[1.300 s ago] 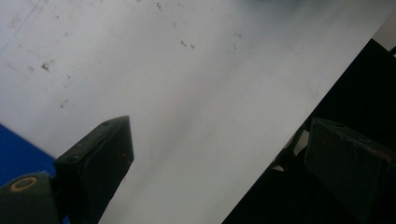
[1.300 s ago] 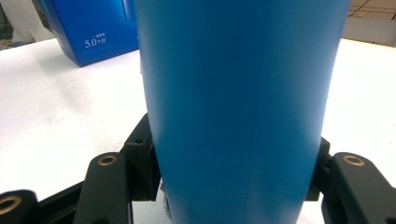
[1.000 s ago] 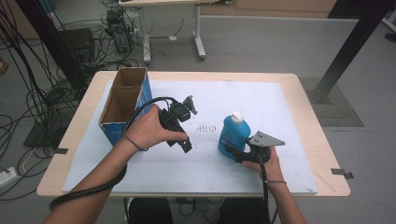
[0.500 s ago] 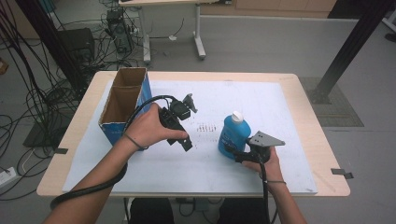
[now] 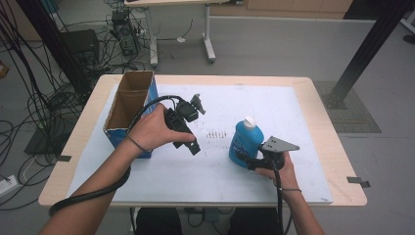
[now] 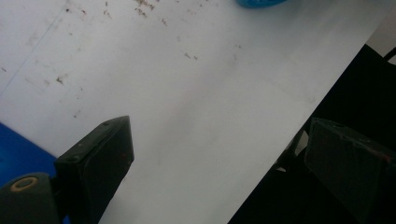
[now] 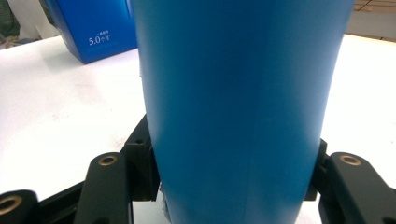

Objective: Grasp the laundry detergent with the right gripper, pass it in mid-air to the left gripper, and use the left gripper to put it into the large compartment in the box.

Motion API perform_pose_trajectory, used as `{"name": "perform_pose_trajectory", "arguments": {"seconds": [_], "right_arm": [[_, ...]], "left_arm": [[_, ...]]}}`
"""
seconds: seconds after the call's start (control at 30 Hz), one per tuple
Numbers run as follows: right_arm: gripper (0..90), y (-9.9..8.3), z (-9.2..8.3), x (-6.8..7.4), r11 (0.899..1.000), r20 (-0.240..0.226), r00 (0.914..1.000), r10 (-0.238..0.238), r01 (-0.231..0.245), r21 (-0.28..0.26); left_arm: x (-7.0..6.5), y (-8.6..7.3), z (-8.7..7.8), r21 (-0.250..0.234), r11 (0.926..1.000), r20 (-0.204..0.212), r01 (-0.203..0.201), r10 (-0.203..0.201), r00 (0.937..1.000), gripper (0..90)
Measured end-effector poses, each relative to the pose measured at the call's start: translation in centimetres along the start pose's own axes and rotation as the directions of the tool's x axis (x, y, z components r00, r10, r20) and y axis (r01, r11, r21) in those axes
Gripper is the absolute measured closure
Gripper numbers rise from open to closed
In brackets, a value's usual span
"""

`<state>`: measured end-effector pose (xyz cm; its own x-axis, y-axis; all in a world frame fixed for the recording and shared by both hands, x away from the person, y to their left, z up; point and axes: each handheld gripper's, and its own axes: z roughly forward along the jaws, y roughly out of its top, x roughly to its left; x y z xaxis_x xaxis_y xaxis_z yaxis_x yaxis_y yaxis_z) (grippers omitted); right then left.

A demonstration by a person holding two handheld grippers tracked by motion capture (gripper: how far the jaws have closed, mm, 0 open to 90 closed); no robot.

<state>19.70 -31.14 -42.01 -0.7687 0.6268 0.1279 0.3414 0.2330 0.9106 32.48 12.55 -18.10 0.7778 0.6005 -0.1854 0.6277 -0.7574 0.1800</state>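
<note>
The right hand-held gripper (image 5: pixel 243 157) is clamped on the blue bottle (image 5: pixel 246 143), jaws squeezing its lower body from either side. In the right gripper view the black pads press flat against the bottle's (image 7: pixel 240 107) blue wall, one on each flank, and the bottle stands upright on the white sheet (image 5: pixel 274 110). Its white cap (image 5: pixel 249 121) points up, and the grey three-cornered plate (image 5: pixel 278 145) sits just behind the bottle, on the person's side. The right hand (image 5: pixel 276 169) grips the handle there, cable trailing back toward the desk's near edge.

Over to the left hand-held gripper (image 5: pixel 197 103): it is well left of the bottle, held above the sheet in the left hand (image 5: pixel 151 129), and its jaws stand wide apart with nothing between them. The left gripper view looks down on bare white sheet (image 6: pixel 187 93) flecked with small brown marks, with the rim of the bottle (image 6: pixel 261 3) right at the top edge.

Farther left of the bottle stands the open cardboard box (image 5: pixel 128 105), blue on its outer sides, at the sheet's left edge. The right gripper view catches that box (image 7: pixel 93 28) beyond the bottle, white lettering on its blue face. All of it rests on the wooden desk (image 5: pixel 333 147).
</note>
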Motion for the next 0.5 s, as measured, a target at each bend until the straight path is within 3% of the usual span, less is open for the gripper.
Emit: {"name": "perform_pose_trajectory", "arguments": {"seconds": [0.3, 0.5], "right_arm": [[41.5, 0.6, -0.9, -0.4, 1.000, 0.007, 1.0000, 0.001, -0.001, -0.009], [41.5, 2.0, -1.5, -0.8, 1.000, -0.018, 0.9998, -0.001, 0.001, -0.009]], "left_arm": [[0.0, 0.2, -1.0, -0.013, 0.9994, -0.001, -0.033, 0.033, 0.9994, 8.4], [0.2, 0.1, -2.0, -0.029, 0.9972, 0.013, -0.070, 0.070, 0.9975, 8.4]]}}
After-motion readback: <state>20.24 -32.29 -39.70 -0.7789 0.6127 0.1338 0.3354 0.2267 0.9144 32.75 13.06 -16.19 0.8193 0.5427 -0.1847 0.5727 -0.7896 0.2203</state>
